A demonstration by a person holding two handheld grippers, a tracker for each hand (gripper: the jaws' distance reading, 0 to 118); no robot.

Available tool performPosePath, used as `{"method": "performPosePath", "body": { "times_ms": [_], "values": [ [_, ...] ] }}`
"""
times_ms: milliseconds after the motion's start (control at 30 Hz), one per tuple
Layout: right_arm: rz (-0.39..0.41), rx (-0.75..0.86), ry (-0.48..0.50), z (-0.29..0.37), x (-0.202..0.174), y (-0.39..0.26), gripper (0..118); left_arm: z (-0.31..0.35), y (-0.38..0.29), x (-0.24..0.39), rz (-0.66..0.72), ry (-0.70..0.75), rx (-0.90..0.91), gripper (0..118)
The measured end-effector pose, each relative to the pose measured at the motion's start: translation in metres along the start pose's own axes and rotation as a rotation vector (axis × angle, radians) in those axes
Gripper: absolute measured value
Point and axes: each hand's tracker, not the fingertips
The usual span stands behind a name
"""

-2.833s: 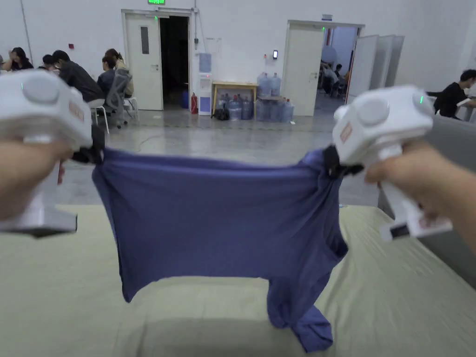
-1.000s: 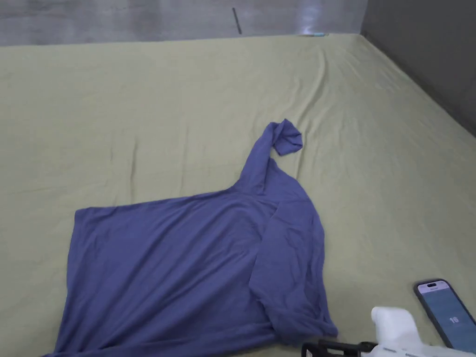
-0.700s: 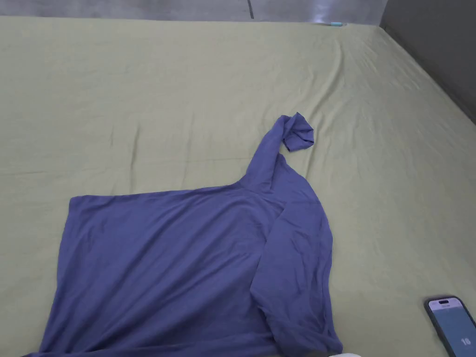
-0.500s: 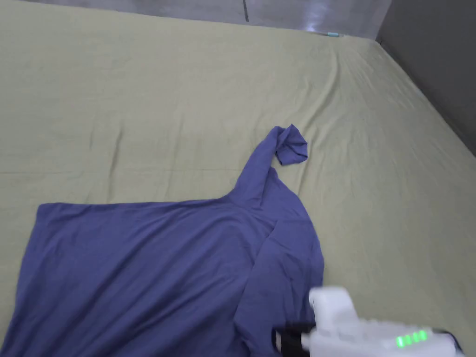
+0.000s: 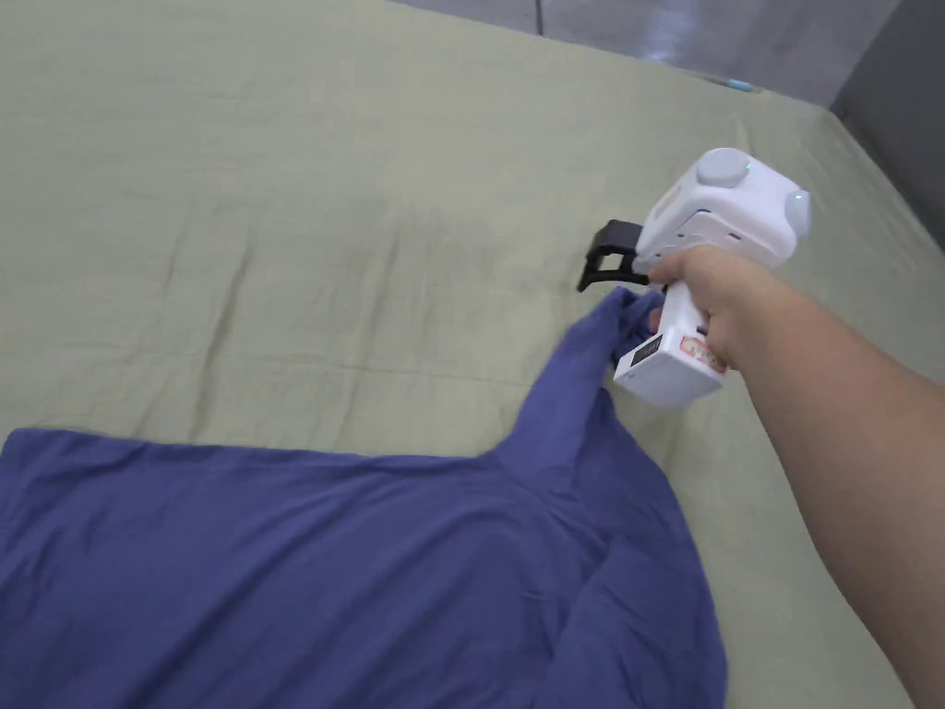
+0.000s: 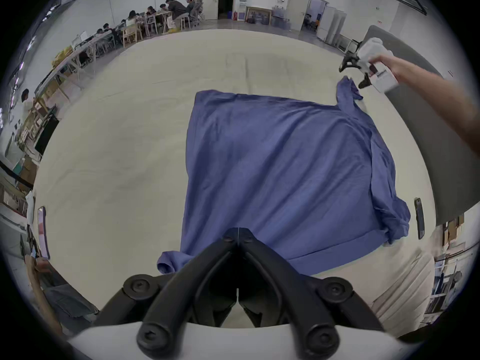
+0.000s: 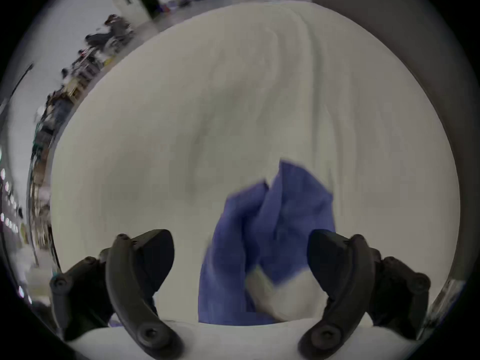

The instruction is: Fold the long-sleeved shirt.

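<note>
On the far side of the pale green bed cover (image 5: 323, 185), the right gripper (image 7: 240, 256) hangs over the bunched end of one long sleeve (image 5: 591, 360) of the blue shirt (image 6: 280, 163). Its jaws stand wide apart, one on each side of the cuff, and neither presses on the cloth yet. The shirt lies mostly flat on the cover, and this sleeve sticks out from its far right corner, pointing away from the person and a little to the right. So the sleeve runs from the shirt's body straight up to the claw, with the crumpled tip just under it. The left gripper (image 6: 237, 235) is back at the near hem, well apart from the sleeve, with its jaws closed tip to tip and no cloth seen between them. The right hand (image 5: 715, 295) is much nearer, so it looks like the one to grab the cuff, and the sleeve would then need pulling out straight along its own line.
</note>
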Motion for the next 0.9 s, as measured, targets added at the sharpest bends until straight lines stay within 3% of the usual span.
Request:
{"method": "performPosePath", "body": {
  "times_ms": [67,133,167,200,233,267,300,333,400,467,633,733,800,900],
  "values": [
    [-0.028,-0.009,-0.042,-0.018,-0.001,0.004,106,-0.003,-0.001,-0.003,0.006,-0.004,-0.03,0],
    [0.014,-0.071,-0.096,-0.032,-0.003,0.002,88,-0.004,-0.002,-0.005,0.004,-0.009,-0.045,0],
    [0.047,-0.078,-0.125,-0.034,-0.004,-0.001,86,-0.004,-0.002,-0.005,0.001,-0.005,-0.045,0],
    [0.103,-0.02,-0.093,-0.026,-0.005,-0.005,78,-0.004,-0.002,-0.005,-0.002,0.0,-0.046,0],
    [0.141,0.014,-0.102,-0.016,-0.007,-0.012,55,-0.004,-0.002,-0.004,-0.003,-0.002,-0.044,0],
    [0.185,0.023,-0.117,-0.006,-0.009,-0.017,13,-0.004,-0.001,-0.003,-0.004,-0.008,-0.04,0],
    [0.244,0.028,-0.108,0.005,-0.011,-0.021,7,-0.004,0.0,-0.001,-0.002,-0.017,-0.035,0],
    [0.261,0.062,-0.115,0.019,-0.011,-0.027,7,-0.005,0.0,0.001,0.001,-0.025,-0.035,0],
    [0.306,0.075,-0.009,0.044,-0.007,-0.023,7,-0.001,-0.002,0.008,0.005,-0.048,-0.033,0],
    [0.3,0.112,0.062,0.082,-0.001,-0.037,7,0.01,-0.004,0.014,0.013,-0.079,-0.013,0],
    [0.428,0.272,0.145,0.19,0.02,-0.139,7,0.038,-0.013,0.022,0.0,-0.094,0.044,0],
    [0.414,0.282,0.193,0.225,0.047,-0.221,7,0.048,-0.02,0.022,0.008,-0.107,0.055,0],
    [0.356,0.294,0.224,0.231,0.065,-0.284,7,0.055,-0.028,0.023,0.017,-0.119,0.064,0],
    [0.323,0.306,0.169,0.219,0.085,-0.36,7,0.063,-0.039,0.026,0.025,-0.127,0.066,0]
  ]
}}
